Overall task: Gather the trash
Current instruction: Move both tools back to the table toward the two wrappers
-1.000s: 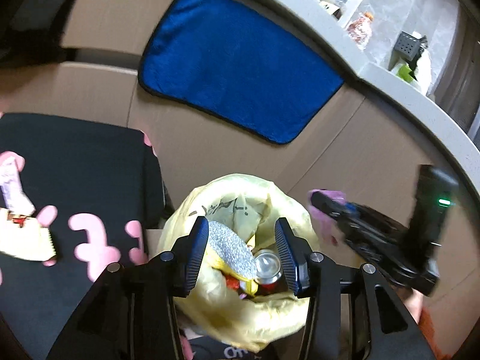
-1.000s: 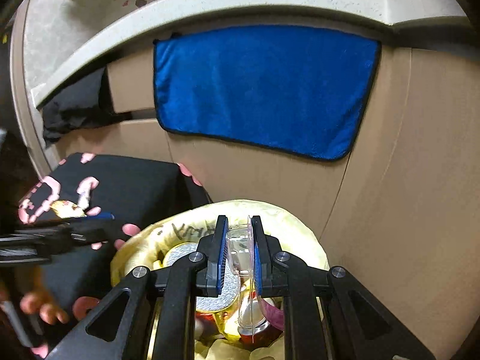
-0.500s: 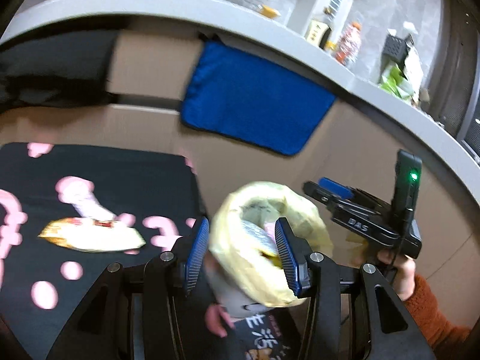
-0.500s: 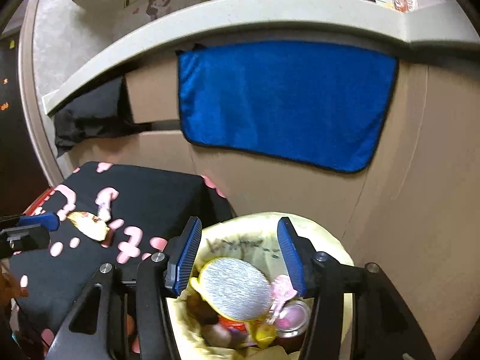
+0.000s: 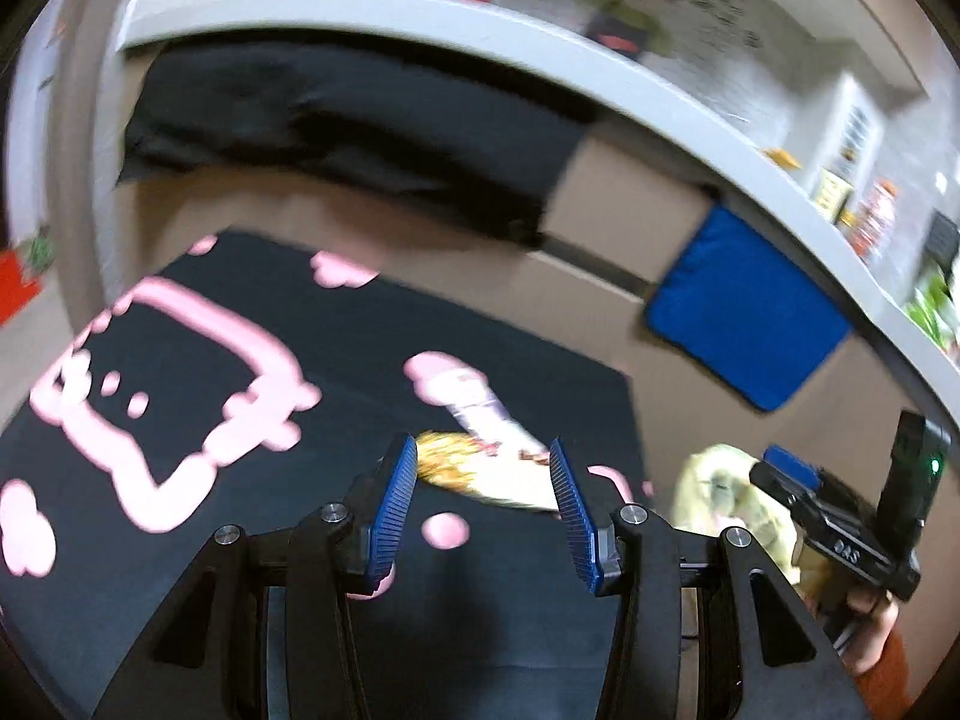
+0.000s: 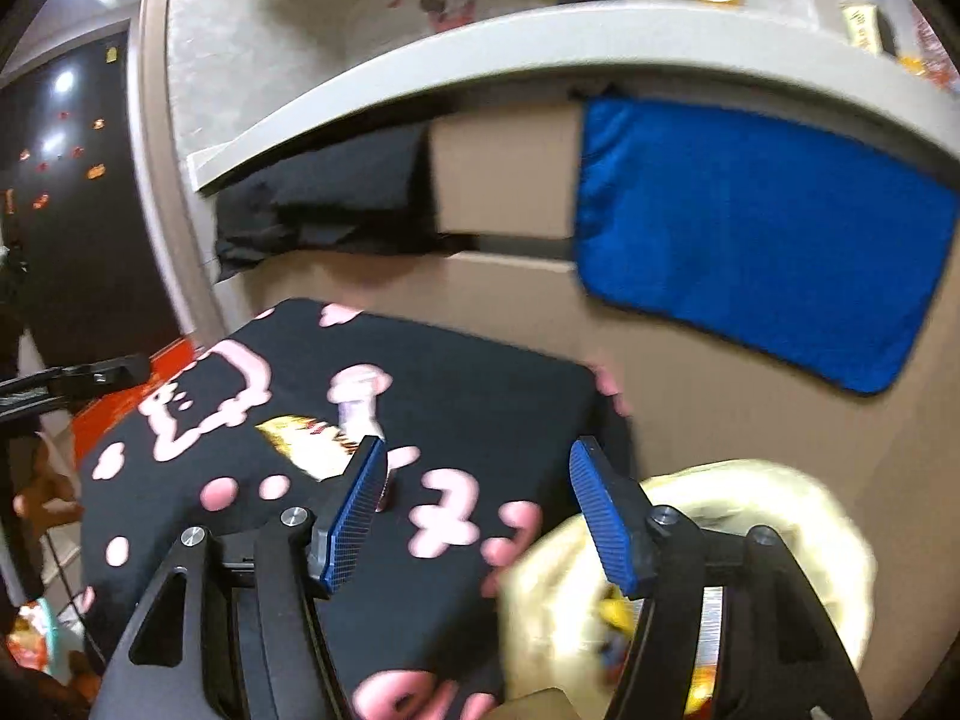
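Both grippers swung off the yellow plastic trash bag [image 6: 690,540] toward the black pink-patterned cloth [image 5: 300,360]. Left gripper [image 5: 483,510] sits half-apart, empty, lined up on the yellow snack wrapper [image 5: 480,468]; right gripper [image 6: 474,510] is opening, empty. Risk: pads snagging cloth along with the flat wrapper.

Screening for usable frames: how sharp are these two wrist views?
Left wrist view: the black cloth with pink print and yellow snack wrapper are smeared by motion, the gripper's own parts sharp. Right wrist view: the yellow trash bag is heavily blurred, and fisheye bends the grey counter edge.
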Available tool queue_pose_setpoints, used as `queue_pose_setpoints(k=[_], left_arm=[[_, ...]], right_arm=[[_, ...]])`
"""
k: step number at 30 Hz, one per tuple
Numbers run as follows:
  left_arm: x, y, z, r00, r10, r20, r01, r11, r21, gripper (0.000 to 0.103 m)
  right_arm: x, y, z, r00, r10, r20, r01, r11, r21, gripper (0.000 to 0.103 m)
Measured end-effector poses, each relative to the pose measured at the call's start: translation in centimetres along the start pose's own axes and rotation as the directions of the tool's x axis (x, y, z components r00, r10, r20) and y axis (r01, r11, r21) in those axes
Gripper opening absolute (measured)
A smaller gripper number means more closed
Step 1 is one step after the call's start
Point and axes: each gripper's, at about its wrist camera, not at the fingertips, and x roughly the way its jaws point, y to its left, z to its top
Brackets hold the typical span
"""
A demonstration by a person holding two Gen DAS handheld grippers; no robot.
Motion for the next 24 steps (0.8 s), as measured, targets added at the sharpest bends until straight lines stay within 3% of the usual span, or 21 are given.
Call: queue_pose_setpoints(k=[3,9,15,17,18,20,24], left_arm=[[0.8,2.4,-0.4,1.0,0.008,-0.025,-0.01,0.998,-0.062,0.047],[1.6,5.3,-1.0,0.999,0.007,-0.044,-0.011,0.996,-0.085,0.047],[1.9,7.7,-2.0,0.997,-0.021,-0.076,0.012,0.992,-0.123,0.047],[1.8,8.5,-2.4,0.996,-0.028,-0.084,0.016,0.991,-0.133,0.047],[1.7,8.9,-2.5,0.996,-0.03,-0.086,0.018,0.99,-0.139,0.047],[1.7,9.6,-2.8,0.996,-0.034,-0.088,0.021,0.988,-0.152,0.047],[1.5,11.1,-3.3,0.995,-0.046,-0.092,0.028,0.981,-0.19,0.047]], right_arm=[[2.3,1.2,-0.4,0.997,0.068,-0.045,-0.067,0.998,0.018,0.061],[7.5,4.3,-1.0,0.977,0.145,-0.156,-0.15,0.988,-0.023,0.061],[12.5,6.5,0.2,0.975,0.1,-0.197,-0.12,0.988,-0.094,0.06],[14.4,6.6,0.9,0.975,0.072,-0.208,-0.098,0.988,-0.116,0.053],[15.7,6.7,1.5,0.976,0.039,-0.213,-0.07,0.988,-0.139,0.041],[17.3,6.5,2.2,0.976,0.01,-0.219,-0.046,0.986,-0.161,0.04],[20.6,6.2,2.4,0.956,0.086,-0.28,-0.131,0.98,-0.147,0.043]])
